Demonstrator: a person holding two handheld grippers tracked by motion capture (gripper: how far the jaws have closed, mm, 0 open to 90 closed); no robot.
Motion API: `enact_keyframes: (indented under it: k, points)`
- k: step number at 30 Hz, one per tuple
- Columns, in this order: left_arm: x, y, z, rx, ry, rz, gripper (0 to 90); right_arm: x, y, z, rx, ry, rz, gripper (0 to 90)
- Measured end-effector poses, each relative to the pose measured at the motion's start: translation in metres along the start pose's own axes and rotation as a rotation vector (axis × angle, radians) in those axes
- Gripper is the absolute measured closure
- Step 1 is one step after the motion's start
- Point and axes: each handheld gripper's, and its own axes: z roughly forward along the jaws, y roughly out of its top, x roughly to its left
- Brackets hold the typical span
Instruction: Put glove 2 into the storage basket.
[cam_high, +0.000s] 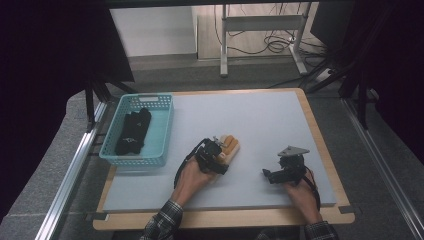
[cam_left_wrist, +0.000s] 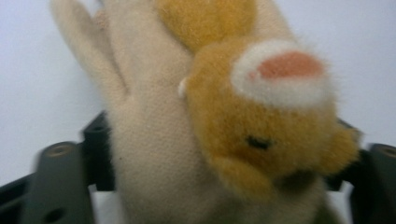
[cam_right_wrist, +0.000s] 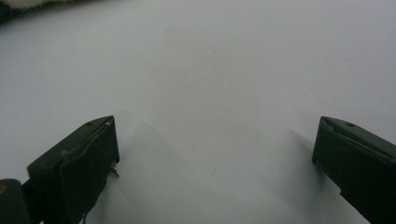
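A cream glove (cam_high: 231, 146) with an orange plush animal face lies near the middle of the table. My left gripper (cam_high: 218, 154) is on its near end. In the left gripper view the glove (cam_left_wrist: 154, 140) and its furry face (cam_left_wrist: 261, 121) fill the space between the two black jaws, which touch it on both sides; my left gripper (cam_left_wrist: 219, 186) is shut on it. My right gripper (cam_high: 270, 175) rests low over the bare mat at the front right and points left. Its jaws stand wide apart with nothing between them in the right gripper view (cam_right_wrist: 215, 154).
A turquoise plastic basket (cam_high: 168, 127) stands at the table's left edge with dark gloves (cam_high: 132, 131) inside. The grey mat (cam_high: 260, 120) covers the wooden tabletop. Metal rails run along both sides, and a desk frame with cables stands beyond the far edge.
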Motion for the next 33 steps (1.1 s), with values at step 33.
enact_keyframes:
  k: [33]
  points:
    - [0.017,0.019,-0.038,-0.057,0.009,-0.014,61.7,0.000,0.000,0.000,0.000,0.001,0.000,0.4]
